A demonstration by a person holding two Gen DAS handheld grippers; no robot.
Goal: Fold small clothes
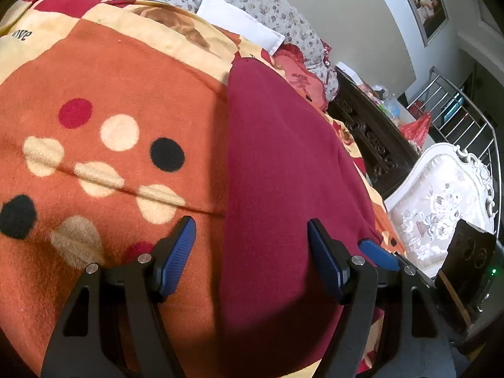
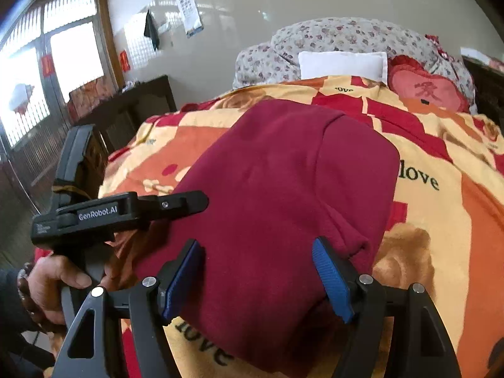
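A dark red garment point(image 1: 283, 173) lies folded flat on the patterned blanket point(image 1: 110, 78) of a bed. My left gripper point(image 1: 252, 236) is open and empty, just above the garment's left edge near its front. In the right wrist view the garment point(image 2: 283, 173) fills the middle, with one side folded over. My right gripper point(image 2: 256, 252) is open and empty above the garment's near end. The left gripper point(image 2: 189, 203) shows there at the garment's left edge, held by a hand. A blue fingertip of the right gripper point(image 1: 378, 253) shows in the left wrist view.
A white pillow point(image 2: 343, 64), a floral quilt point(image 2: 346, 36) and a red heart cushion point(image 2: 425, 89) lie at the head of the bed. A dark carved cabinet point(image 1: 368, 132) and a white ornate chair point(image 1: 441, 195) stand to the right of the bed.
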